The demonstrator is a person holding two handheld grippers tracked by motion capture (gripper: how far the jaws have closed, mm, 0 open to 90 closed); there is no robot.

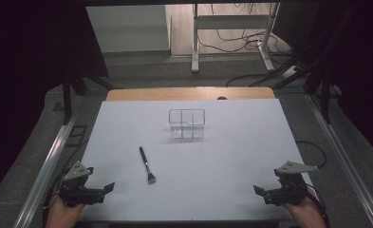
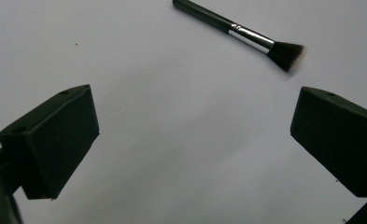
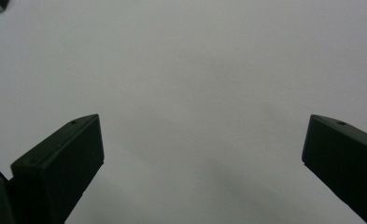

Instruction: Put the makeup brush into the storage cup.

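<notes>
- The wide white surface [image 1: 231,161] spreads between both hands, with a bare wooden strip along its far edge.
- A clear plastic organiser box with inner dividers [image 1: 187,124] stands toward the far middle, well apart from the brush and from both grippers.
- The left gripper [image 1: 109,188] rests at the near left corner, jaws wide apart with nothing between them.
- The right gripper [image 1: 257,189] sits at the near right corner, jaws likewise spread and empty.
- The slim black-handled makeup brush with a silver ferrule and dark, pale-tipped bristles [image 1: 147,165] lies flat left of centre, bristles toward the person, near the left gripper, nothing between them.
</notes>
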